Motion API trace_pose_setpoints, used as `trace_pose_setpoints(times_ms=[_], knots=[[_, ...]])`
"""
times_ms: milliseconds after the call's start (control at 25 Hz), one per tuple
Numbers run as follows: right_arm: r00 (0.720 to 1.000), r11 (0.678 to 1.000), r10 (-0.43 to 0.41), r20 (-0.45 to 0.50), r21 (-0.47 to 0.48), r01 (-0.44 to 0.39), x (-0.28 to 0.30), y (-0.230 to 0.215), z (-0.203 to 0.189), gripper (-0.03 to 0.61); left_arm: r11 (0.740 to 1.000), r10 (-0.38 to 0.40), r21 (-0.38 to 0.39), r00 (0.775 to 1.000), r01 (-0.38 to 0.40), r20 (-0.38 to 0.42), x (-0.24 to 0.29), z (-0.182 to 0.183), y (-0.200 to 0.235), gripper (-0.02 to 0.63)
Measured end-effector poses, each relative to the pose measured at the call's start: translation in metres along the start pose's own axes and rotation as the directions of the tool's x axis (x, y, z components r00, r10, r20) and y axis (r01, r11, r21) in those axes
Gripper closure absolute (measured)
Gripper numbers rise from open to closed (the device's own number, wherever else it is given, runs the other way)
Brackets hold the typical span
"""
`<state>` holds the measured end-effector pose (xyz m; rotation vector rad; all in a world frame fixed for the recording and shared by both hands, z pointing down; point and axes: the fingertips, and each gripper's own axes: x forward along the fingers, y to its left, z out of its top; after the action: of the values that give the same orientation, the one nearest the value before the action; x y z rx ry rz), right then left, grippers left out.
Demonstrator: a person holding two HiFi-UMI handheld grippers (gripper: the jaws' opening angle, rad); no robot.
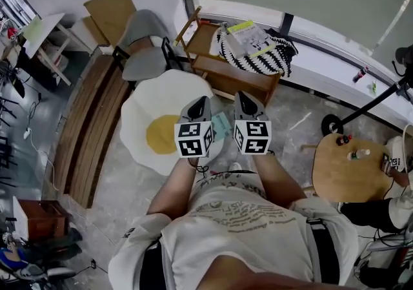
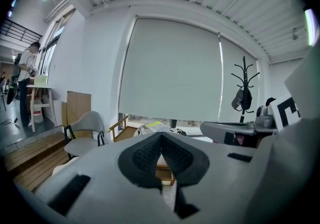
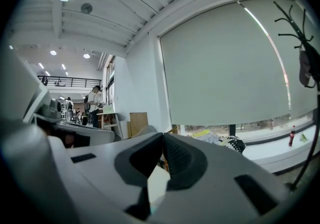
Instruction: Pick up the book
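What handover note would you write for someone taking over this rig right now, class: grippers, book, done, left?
Left gripper: shut, empty.
Right gripper: shut, empty.
Book: lies on the striped cushion on the wooden chair, ahead of both grippers, untouched.
Done: nothing yet.
Left: reach the chair, open a gripper, close on the book, lift it.

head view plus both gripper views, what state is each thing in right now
left gripper, shut, nothing between its jaws
right gripper, shut, nothing between its jaws
book, lying on top of the striped cushion, not yet picked up
striped cushion, resting on the wooden chair
wooden chair, upright, holding the cushion
roller blind, drawn down almost to the sill
grey chair, upright, unoccupied
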<state>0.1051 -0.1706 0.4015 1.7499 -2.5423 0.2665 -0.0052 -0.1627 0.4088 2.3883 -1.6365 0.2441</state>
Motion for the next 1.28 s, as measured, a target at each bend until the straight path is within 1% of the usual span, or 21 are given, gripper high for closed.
trace_pose_setpoints(times_ms=[480, 680, 840, 1040, 1160, 1280], knots=[[0.992, 0.995, 0.093, -0.09, -0.031, -0.096, 0.086, -0.025, -0.007, 0.551, 0.995, 0.078, -0.063, 0.996, -0.08, -0.035, 0.069, 0.002, 0.033, 0.595], [0.984, 0.994, 0.105, -0.143, -0.028, -0.11, 0.105, -0.024, -0.022, 0.551, 0.988, 0.095, -0.11, 0.992, -0.104, -0.087, 0.081, -0.017, 0.054, 0.595], [0.971, 0.991, 0.122, -0.203, -0.023, -0.129, 0.122, -0.02, -0.039, 0.551, 0.986, 0.071, -0.139, 0.988, -0.089, -0.135, 0.096, -0.032, 0.066, 0.595], [0.958, 0.99, 0.118, -0.262, -0.044, -0.134, 0.153, -0.019, -0.064, 0.551, 0.987, 0.04, -0.147, 0.984, -0.066, -0.173, 0.119, -0.044, 0.087, 0.595], [0.941, 0.991, 0.106, -0.321, -0.041, -0.126, 0.162, -0.016, -0.086, 0.551, 0.983, 0.023, -0.173, 0.976, -0.062, -0.215, 0.123, -0.062, 0.098, 0.595], [0.923, 0.989, 0.116, -0.367, -0.046, -0.143, 0.165, -0.009, -0.105, 0.551, 0.978, 0.016, -0.197, 0.967, -0.068, -0.254, 0.122, -0.082, 0.103, 0.595]])
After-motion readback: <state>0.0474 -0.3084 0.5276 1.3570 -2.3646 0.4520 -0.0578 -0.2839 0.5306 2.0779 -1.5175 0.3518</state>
